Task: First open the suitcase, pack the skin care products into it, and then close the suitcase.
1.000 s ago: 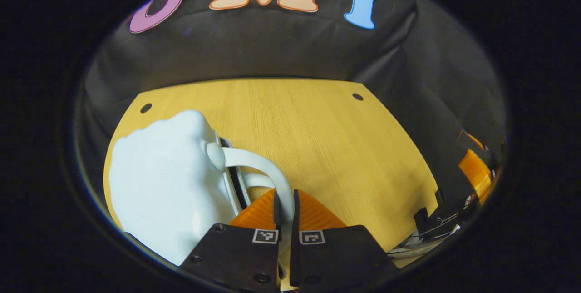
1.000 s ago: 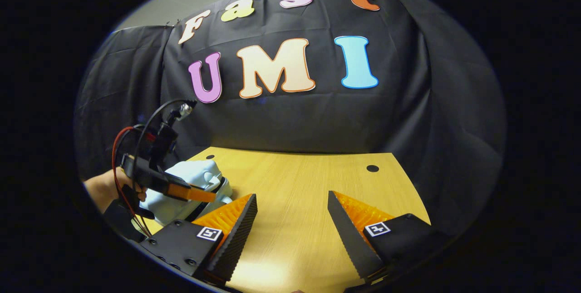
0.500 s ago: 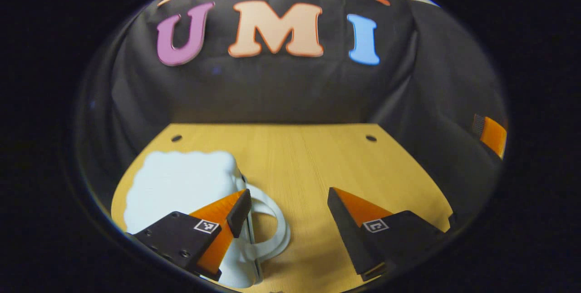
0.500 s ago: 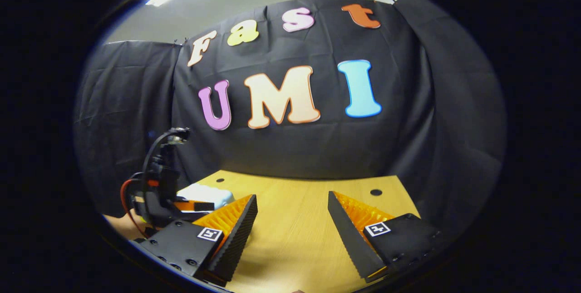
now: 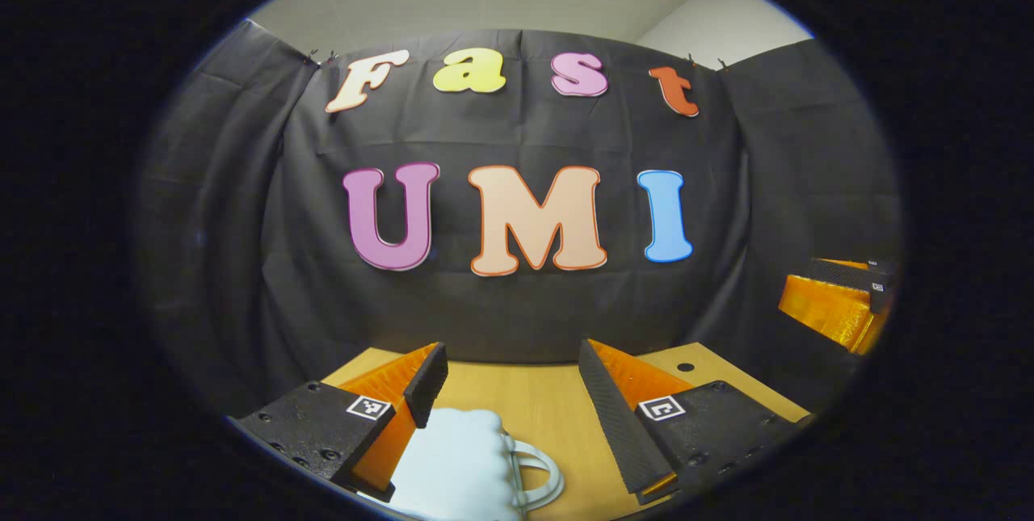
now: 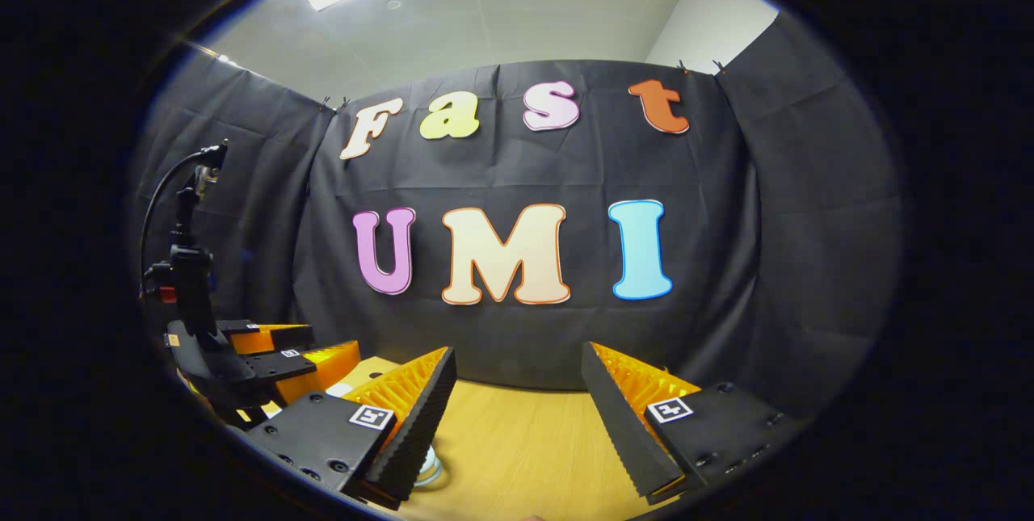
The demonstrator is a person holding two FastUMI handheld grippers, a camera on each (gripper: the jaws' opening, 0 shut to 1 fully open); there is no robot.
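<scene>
Suitcase, pale and closed, lies on the table below the left gripper, whose jaws stand spread, as do the right gripper's. It looks rigid, smooth and light; its looped handle seems the best hold.

Between our left gripper's spread fingers we see the pale blue, scallop-edged suitcase with its white loop handle; ahead of the right gripper lies bare yellow wooden tabletop.

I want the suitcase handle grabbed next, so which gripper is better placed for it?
Left. The open left gripper hangs just above the suitcase handle; the right gripper points at the tabletop beside it.
</scene>
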